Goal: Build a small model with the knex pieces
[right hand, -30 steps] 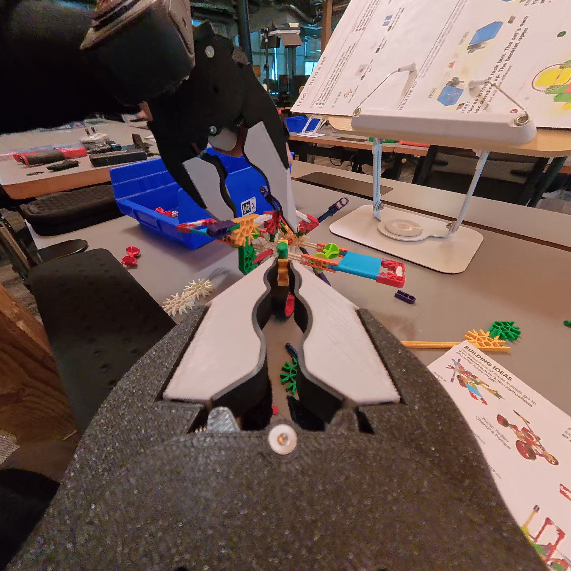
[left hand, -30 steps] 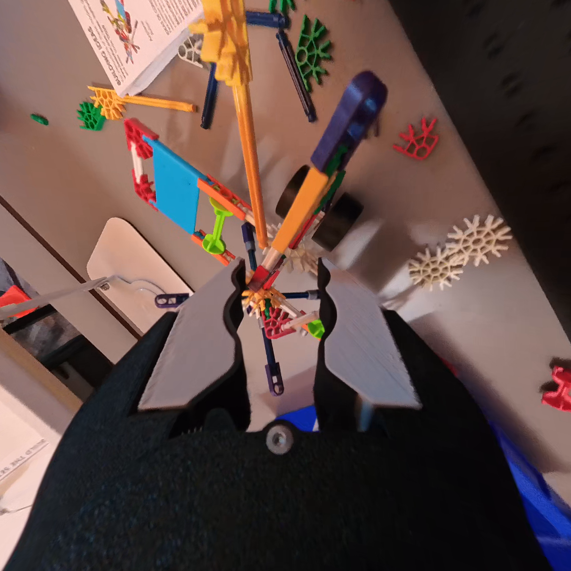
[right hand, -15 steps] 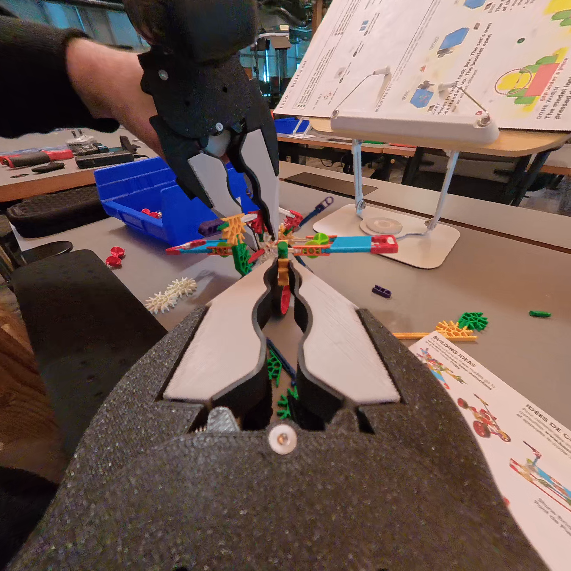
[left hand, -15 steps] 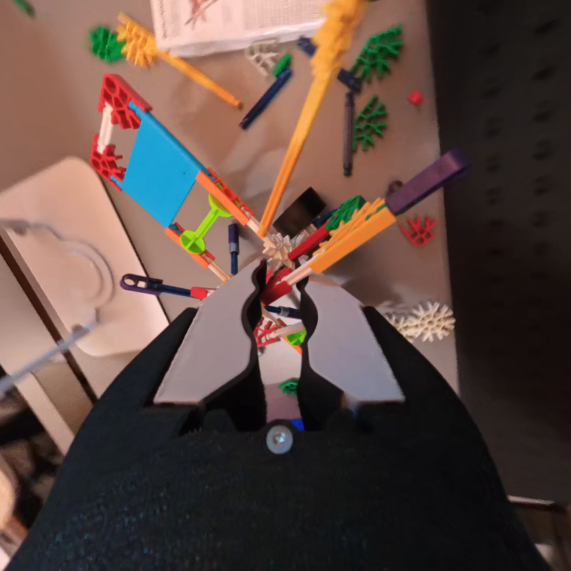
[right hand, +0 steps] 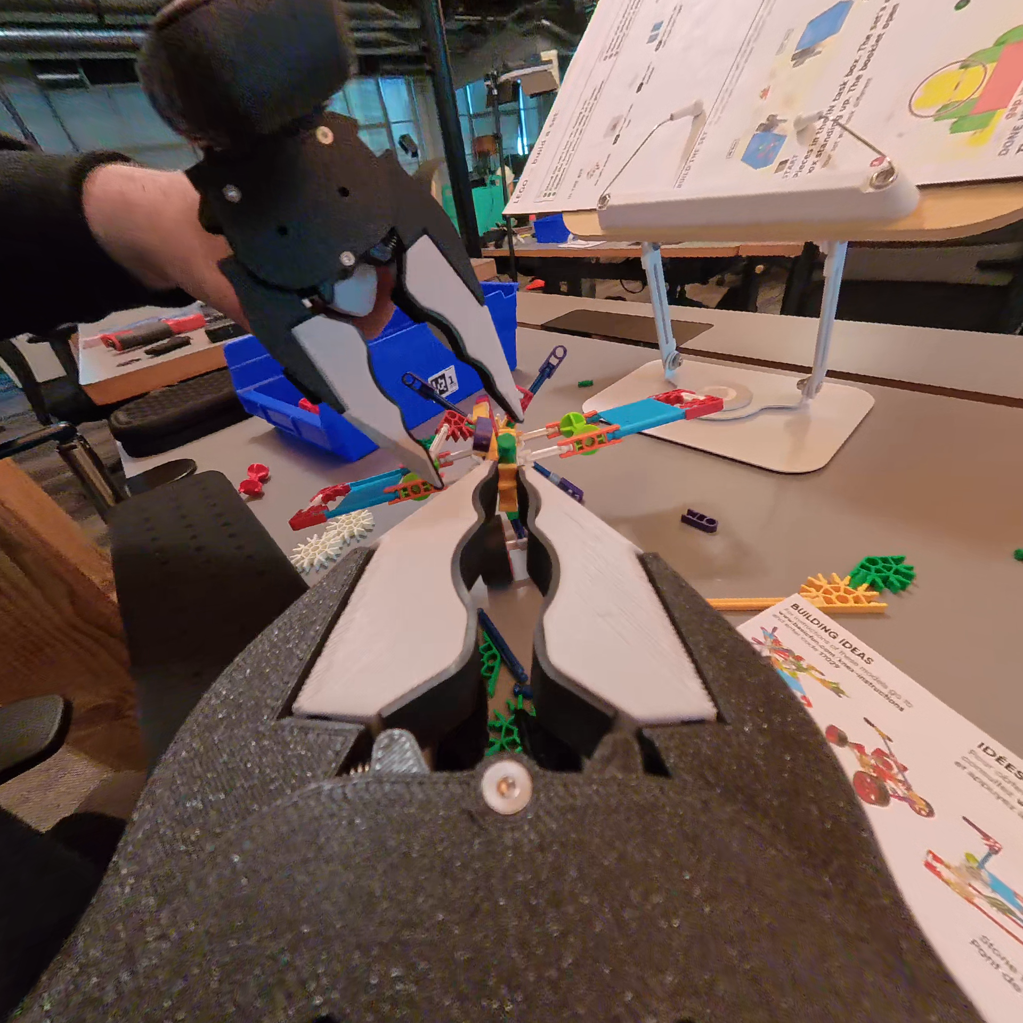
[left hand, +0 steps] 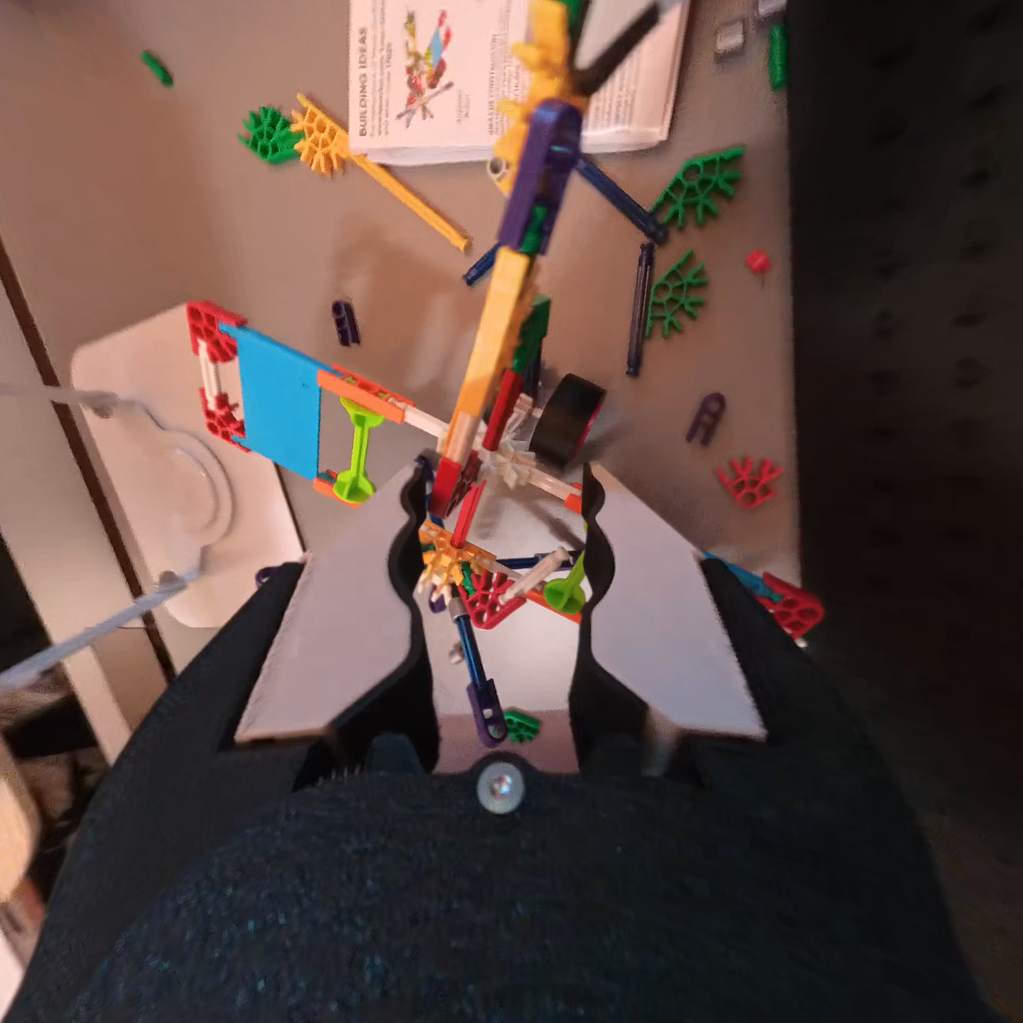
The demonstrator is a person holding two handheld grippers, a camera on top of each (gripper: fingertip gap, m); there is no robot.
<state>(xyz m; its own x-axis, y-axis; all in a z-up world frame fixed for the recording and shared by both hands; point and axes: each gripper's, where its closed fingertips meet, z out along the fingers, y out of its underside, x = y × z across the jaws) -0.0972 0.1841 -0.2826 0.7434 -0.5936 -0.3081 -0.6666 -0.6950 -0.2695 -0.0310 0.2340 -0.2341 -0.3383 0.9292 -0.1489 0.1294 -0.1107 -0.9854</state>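
Above the grey surface (right hand: 913, 487) we've got the toy model (right hand: 501, 443) midair; its hub is blurry. Our right gripper (right hand: 506, 470) pinches its orange bar, and our left gripper (left hand: 501, 481), nearly closed half a second ago, now gapes wide around it.

Beyond my jaws, a white book stand (right hand: 736, 420) stood on the grey worktop (right hand: 913, 498) with a printed sheet clipped to it, and a blue bin (right hand: 387, 376) sat to the left of it. A printed booklet (right hand: 908, 775) lay at my right, with a yellow rod (right hand: 775, 602) and a green connector (right hand: 881, 573) just beyond its far corner. Two white snowflake connectors (right hand: 332, 540) lay touching near the worktop's left edge, two small red pieces (right hand: 253, 479) lay beyond them, and a purple clip (right hand: 699, 520) lay apart in the open.
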